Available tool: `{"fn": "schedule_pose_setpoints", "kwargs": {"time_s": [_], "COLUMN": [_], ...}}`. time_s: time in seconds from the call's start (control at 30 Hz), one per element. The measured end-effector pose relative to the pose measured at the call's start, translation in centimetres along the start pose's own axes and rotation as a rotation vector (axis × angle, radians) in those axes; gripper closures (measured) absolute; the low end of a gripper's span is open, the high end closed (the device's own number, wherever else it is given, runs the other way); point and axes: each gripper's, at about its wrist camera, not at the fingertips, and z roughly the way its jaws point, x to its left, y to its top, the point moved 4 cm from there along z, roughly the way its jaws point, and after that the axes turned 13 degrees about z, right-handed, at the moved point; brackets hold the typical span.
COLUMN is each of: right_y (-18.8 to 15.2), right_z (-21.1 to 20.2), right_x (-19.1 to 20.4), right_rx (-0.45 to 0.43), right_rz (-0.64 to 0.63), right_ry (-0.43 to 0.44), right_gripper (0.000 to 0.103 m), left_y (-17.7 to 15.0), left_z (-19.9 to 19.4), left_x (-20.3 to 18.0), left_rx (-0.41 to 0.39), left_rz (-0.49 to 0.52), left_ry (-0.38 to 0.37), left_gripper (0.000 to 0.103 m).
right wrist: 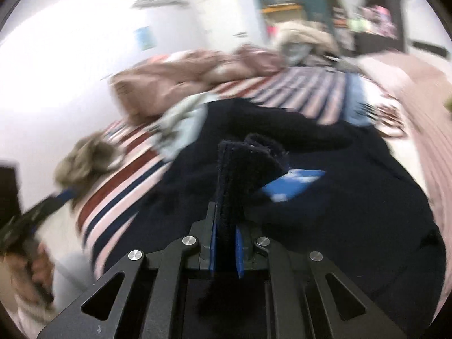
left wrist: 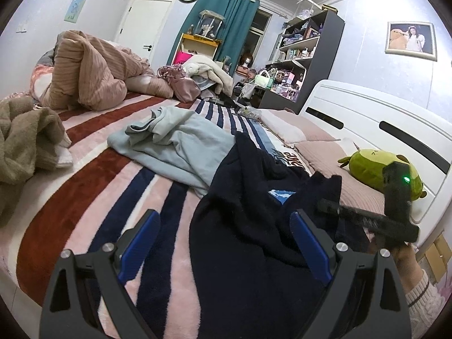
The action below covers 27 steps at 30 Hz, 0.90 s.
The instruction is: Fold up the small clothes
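A dark navy garment (left wrist: 248, 226) lies crumpled on the striped bed blanket (left wrist: 99, 183), with a blue patch showing in its folds. My left gripper (left wrist: 226, 234) is open over the garment's near edge, its left finger above the blanket and its right finger above the cloth. My right gripper (right wrist: 226, 223) is shut on a thick fold of the navy garment (right wrist: 339, 212) and holds it lifted; that view is motion blurred. The right gripper also shows in the left wrist view (left wrist: 325, 206), at the garment's right edge. A light blue-grey garment (left wrist: 175, 144) lies beyond the navy one.
A green plush toy (left wrist: 378, 169) lies by the white headboard (left wrist: 367, 121) on pink pillows. A brown quilt (left wrist: 90, 73) and an olive fleece (left wrist: 22, 147) sit at the left. A cluttered shelf (left wrist: 305, 50) stands behind the bed.
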Motion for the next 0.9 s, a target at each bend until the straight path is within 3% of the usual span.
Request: {"fn": "schedule_pose_setpoints", "kwargs": {"time_s": [0.13,0.33,0.5,0.63,0.73,0.8,0.9], "right_y": [-3.7,-9.8,-10.3,-8.8,-8.0,-7.7,-8.1], "right_z": [1.2,3.8,1.7,-3.7,-8.8,-11.6,-15.1], "right_x": [4.2,6.6,7.0,4.4,0.2,-3.8,-11.6], "right_rx": [0.159,0.333,0.306,0.219,0.129,0.09,0.066], "right_rz": [-0.088,-0.122,-0.165,-0.097,-0.011,0.068,0.233], "right_ry": [0.117,0.174,0.192,0.171,0.084,0.006,-0.178], "right_gripper": [0.095,0.071,0.055,0.047,0.037,0.033,0.029], "left_y": [0.1,0.0,-0.6,-1.4,-2.4,-3.2,-4.4], "left_z": [-0.2,-0.6,-0.1,0.4,1.8,3.0,5.0], "left_x": [-0.2,-0.8,-1.6,-1.8,-1.6,-1.4,-1.0], "left_rx": [-0.001,0.009,0.05,0.086,0.148,0.209,0.301], "left_rz": [0.008,0.016,0.033,0.041,0.047,0.077,0.09], "left_ry": [0.003,0.001,-0.02,-0.048,-0.13,-0.146,-0.173], "left_gripper": [0.011,0.011,0.011,0.011,0.01,0.01,0.01]}}
